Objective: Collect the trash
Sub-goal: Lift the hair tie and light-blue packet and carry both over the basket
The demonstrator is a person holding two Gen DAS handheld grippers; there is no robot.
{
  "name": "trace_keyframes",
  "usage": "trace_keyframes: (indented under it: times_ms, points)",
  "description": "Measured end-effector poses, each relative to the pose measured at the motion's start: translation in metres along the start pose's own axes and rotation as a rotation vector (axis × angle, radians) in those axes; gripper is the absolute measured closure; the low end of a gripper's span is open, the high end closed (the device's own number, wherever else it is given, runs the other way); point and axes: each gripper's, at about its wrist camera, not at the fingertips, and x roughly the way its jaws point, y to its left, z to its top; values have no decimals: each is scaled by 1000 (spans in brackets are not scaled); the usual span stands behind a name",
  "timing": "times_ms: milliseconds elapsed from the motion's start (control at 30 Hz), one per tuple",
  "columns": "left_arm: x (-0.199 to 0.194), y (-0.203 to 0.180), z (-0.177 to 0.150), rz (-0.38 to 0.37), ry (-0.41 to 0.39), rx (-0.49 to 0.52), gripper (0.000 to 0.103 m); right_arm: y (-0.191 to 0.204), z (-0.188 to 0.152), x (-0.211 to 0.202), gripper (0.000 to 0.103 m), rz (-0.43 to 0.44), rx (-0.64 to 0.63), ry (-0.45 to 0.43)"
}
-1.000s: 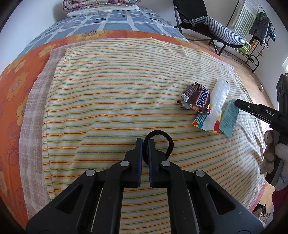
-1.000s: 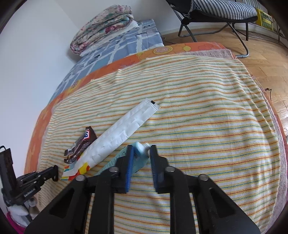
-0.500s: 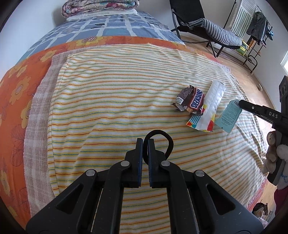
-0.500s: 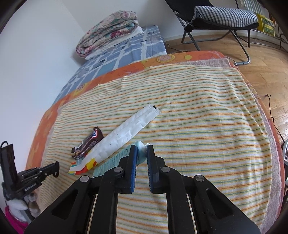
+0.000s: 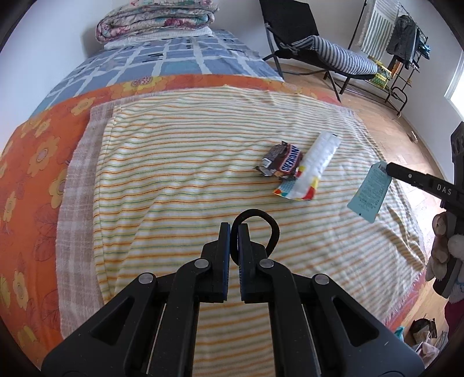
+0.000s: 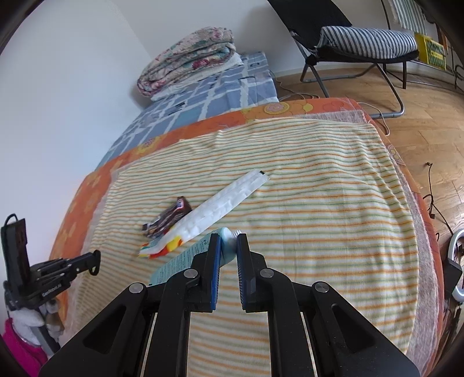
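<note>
Light-blue squeezed tube (image 6: 200, 251): clamped near its white neck between the two pads of the right gripper (image 6: 228, 249); printed flat end hangs down and to the left of the jaws. In the left wrist view the same tube (image 5: 369, 188) dangles clear above the bedding at the far right.
Right gripper: jaws closed on the tube, narrow gap filled by the tube's shoulder.
Black elastic loop (image 5: 261, 224): thin rubbery ring, pinched at one side in the left gripper (image 5: 234, 232); the rest arcs up and to the right of the fingertips.
Left gripper: jaws pressed together on the loop. Seen from the right wrist view at the left edge (image 6: 94, 259), raised off the bed.
Brown crumpled chocolate-bar wrapper (image 5: 282, 163): lying on the cloth, middle of the bed, touching the left side of the long packet.
Long white flat packet with yellow, red and blue printed end (image 5: 311, 171): lying on the cloth, printed end nearer, plain end pointing far and right; its near end overlaps the wrapper's edge.
Cream towel with orange and green stripes (image 5: 174, 179): spread flat, carries both loose items.
Orange flowered bedspread (image 5: 32, 162): under the towel, showing at the left and far sides.
Blue checked cover (image 5: 162, 59): beyond the orange spread.
Folded floral quilt (image 5: 156, 16): stacked at the far end of the bed.
Black folding chair with striped cushion (image 6: 365, 39): on the wooden floor, far right.
</note>
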Motion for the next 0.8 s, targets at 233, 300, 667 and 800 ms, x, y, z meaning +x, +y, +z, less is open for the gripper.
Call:
trace_keyframes:
  times_ms: [233, 300, 667, 800]
  points:
    - [-32, -9, -17, -13, -17, 12, 100, 17, -22, -28, 94, 29, -36, 8]
    - [-42, -13, -23, -17, -21, 17, 100, 22, -28, -36, 94, 36, -43, 7]
    - [-93, -40, -72, -44, -36, 68, 100, 53, -72, -80, 94, 73, -106, 19]
    - [-107, -51, -92, -50, -32, 90, 100, 66, -91, -96, 94, 85, -135, 21]
